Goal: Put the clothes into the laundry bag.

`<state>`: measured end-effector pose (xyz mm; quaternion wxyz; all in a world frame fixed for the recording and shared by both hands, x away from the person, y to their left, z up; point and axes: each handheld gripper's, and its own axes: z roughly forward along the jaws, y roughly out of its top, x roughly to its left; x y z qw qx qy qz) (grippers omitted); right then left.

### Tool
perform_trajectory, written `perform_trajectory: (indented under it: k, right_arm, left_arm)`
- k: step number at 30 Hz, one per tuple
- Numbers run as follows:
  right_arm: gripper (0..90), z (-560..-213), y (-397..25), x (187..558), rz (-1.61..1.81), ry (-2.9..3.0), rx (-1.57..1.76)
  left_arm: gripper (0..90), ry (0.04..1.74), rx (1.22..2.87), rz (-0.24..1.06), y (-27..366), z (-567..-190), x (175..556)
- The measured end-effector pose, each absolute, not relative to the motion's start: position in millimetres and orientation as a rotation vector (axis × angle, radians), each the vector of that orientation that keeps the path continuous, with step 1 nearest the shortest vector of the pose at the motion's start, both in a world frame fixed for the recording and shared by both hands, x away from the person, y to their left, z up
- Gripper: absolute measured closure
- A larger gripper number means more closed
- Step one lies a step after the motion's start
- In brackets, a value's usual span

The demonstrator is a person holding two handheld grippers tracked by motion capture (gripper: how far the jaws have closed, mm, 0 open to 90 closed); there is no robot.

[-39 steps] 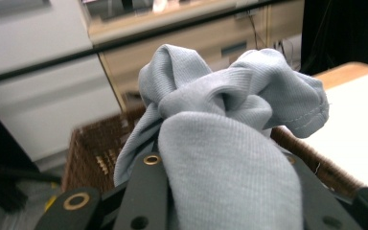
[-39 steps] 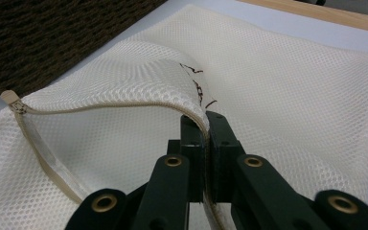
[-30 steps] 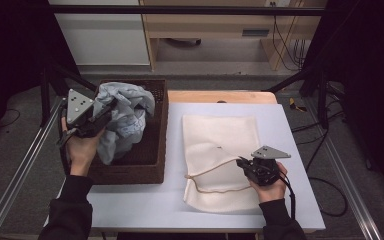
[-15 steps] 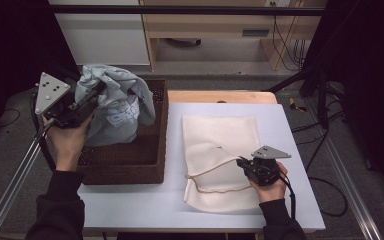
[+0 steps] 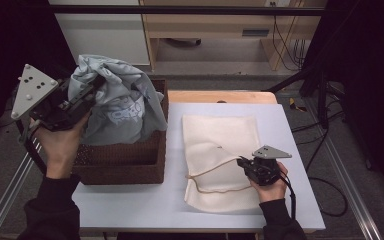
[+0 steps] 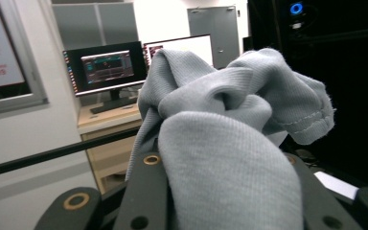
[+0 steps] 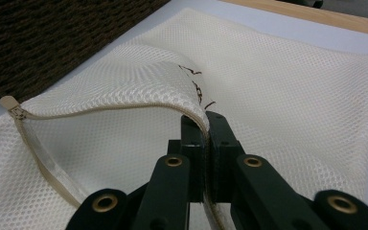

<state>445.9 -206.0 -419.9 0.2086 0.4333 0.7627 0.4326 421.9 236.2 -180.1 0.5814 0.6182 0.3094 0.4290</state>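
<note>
Above the wicker basket (image 5: 122, 162), at the left of the counter (image 5: 290, 150), a grey garment (image 5: 115, 102) hangs bunched in the air, its lower folds draping down into the basket's back half. The left gripper (image 5: 92, 90) has a fold of it pinched between closed jaws. The person's left hand (image 5: 60, 142) is raised high, forearm rising from the bottom edge, and the gripper tips up and to the right with its grey plate turned outward.

To the right, a cream mesh laundry bag (image 5: 220, 145) lies flat on the counter, just beside the basket. The right gripper (image 5: 241, 162) sits low near the bag's front, jaws pointing left and clamped on the zippered edge of the bag's opening. The right hand (image 5: 270, 185) rests close to the counter, wrist level.

From the left gripper view, the garment's ribbed knit (image 6: 230, 158) and a stitched hem show close up, heaped over the jaws, with two monitors (image 6: 112, 64) on a desk behind. From the right gripper view, the bag's top layer (image 7: 124, 81) lifts in an arch off the lower layer, its zip tape curving away left, and the basket's dark weave (image 7: 52, 38) stands at the upper left.
</note>
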Motion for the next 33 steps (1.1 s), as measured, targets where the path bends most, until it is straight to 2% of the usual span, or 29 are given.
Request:
perform_trajectory:
  k: [18,33]
  right_arm:
    - [87.3,-419.4,-206.5,446.3,1.207,2.116,1.202]
    - [87.3,-418.8,-207.3,447.2,1.211,2.108,1.210]
  left_arm:
    - [70.4,0.589,1.426,0.861,190.3,-147.5,386.8]
    - [70.3,0.476,1.495,0.679,136.0,-175.5,363.1]
